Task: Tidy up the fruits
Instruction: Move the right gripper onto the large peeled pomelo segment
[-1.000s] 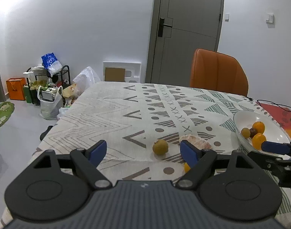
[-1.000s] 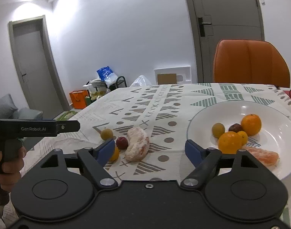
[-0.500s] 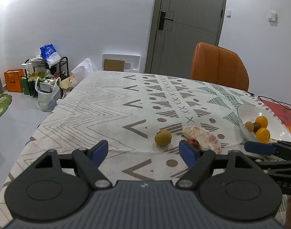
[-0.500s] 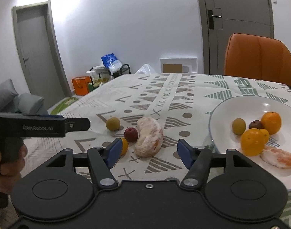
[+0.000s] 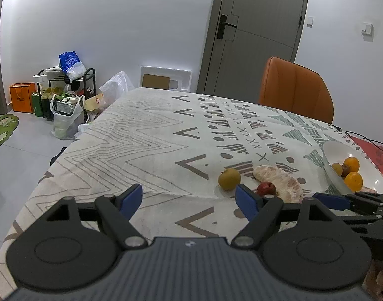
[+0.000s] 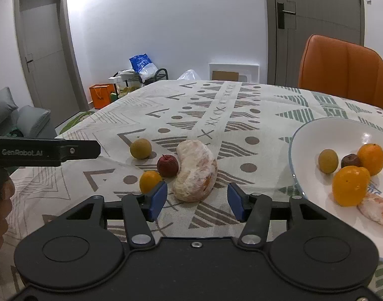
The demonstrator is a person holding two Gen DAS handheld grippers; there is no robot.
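Note:
On the patterned tablecloth lie a peeled citrus piece (image 6: 195,171), a small red fruit (image 6: 167,165), a small orange (image 6: 150,180) and a yellow-green round fruit (image 6: 140,148). My right gripper (image 6: 196,200) sits just short of the peeled piece, its jaws closing; the pads do not touch it. The white bowl (image 6: 304,135) at right holds oranges, a green fruit, a dark one and a peeled segment. My left gripper (image 5: 188,199) hangs open over bare cloth, left of the yellow-green fruit (image 5: 229,178) and red fruit (image 5: 266,188).
An orange chair (image 5: 295,90) stands behind the table's far side. A black cable and a red mat (image 5: 367,145) lie past the bowl (image 5: 334,175). Bags and a rack (image 5: 66,92) crowd the floor at left. A hand (image 6: 0,200) holds the left gripper's handle.
My right gripper moved left and down toward the peeled citrus piece, and its jaws narrowed. The left gripper barely moved and stayed open.

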